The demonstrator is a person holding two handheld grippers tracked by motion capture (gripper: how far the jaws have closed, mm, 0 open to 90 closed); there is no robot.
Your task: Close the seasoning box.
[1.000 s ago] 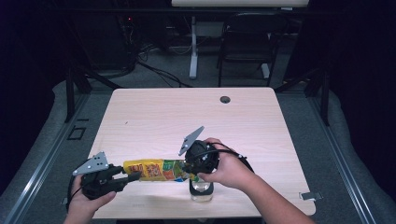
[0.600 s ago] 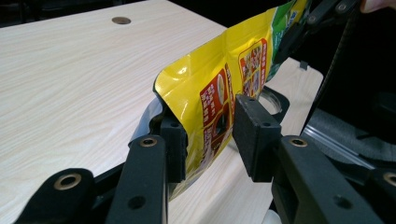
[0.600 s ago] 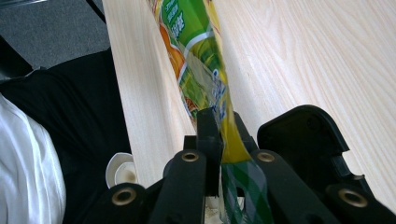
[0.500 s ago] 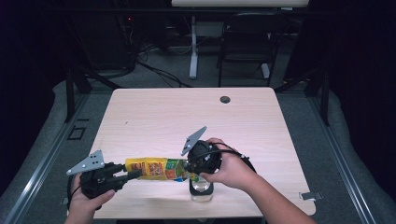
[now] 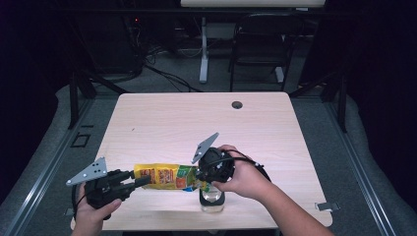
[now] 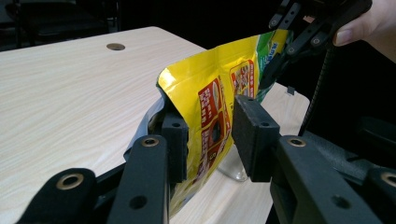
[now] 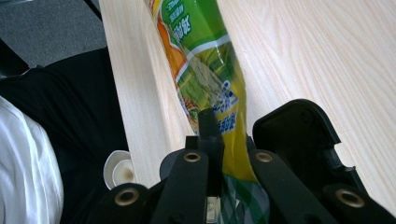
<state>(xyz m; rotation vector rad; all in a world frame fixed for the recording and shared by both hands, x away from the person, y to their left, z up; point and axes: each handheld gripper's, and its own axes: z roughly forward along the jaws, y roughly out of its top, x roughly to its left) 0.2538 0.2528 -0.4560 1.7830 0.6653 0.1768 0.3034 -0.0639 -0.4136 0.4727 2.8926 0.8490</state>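
A yellow and green snack bag (image 5: 164,177) hangs level above the table's near edge, stretched between both grippers. My right gripper (image 5: 200,173) is shut on its green end (image 7: 205,60), the pads (image 7: 208,126) pinching the foil. My left gripper (image 5: 143,181) stands around the yellow end (image 6: 210,93). Its jaws have just been closing. The bag lies against one pad (image 6: 175,140), and a thin gap still shows at the other. The bag's silver lining shows beside that pad. In the left gripper view the right gripper (image 6: 299,32) grips the far end.
A small clear jar (image 5: 212,200) stands on the table (image 5: 196,123) under the right hand, also seen as the jar (image 7: 119,170) from above. A cable hole (image 5: 237,104) sits at the far side. Chairs and cables lie beyond the table.
Both hands and the bag have kept their places. The left gripper's grey plate has tipped slightly.
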